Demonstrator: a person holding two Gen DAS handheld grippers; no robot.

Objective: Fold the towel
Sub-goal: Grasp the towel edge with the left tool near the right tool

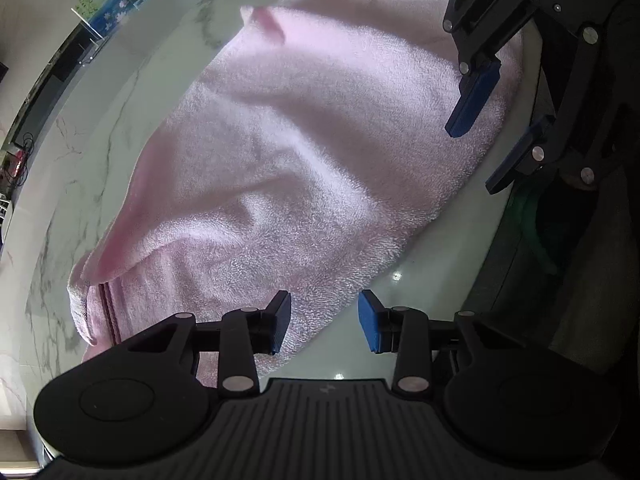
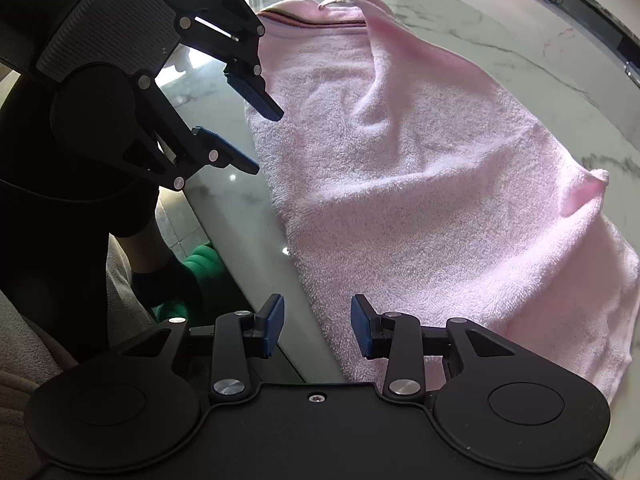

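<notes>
One pink towel [image 1: 288, 168] lies rumpled on the marble tabletop [image 1: 100, 128]. Two tongs, left tongs [image 1: 324, 322] and right tongs [image 2: 317, 327], hover with jaws parted, gripping nothing.

A pink towel [image 1: 280, 168] of looped terry cloth lies rumpled on the tabletop [image 1: 120, 120], its pile fuzzy, matt and slightly rough. At one end of the towel a flat woven band [image 2: 316, 20] with darker stripes looks smoother than the pile. The tabletop under the towel is polished white stone with grey veins, glossy enough to mirror small lights. Beside the towel, the left hand-held gripper [image 1: 324, 322] and the right hand-held gripper [image 2: 318, 326] are matt black plastic with bright, smooth metal pivot pins. Their fingertips [image 2: 276, 324] carry blue, finely ribbed pads with a rubbery look.
</notes>
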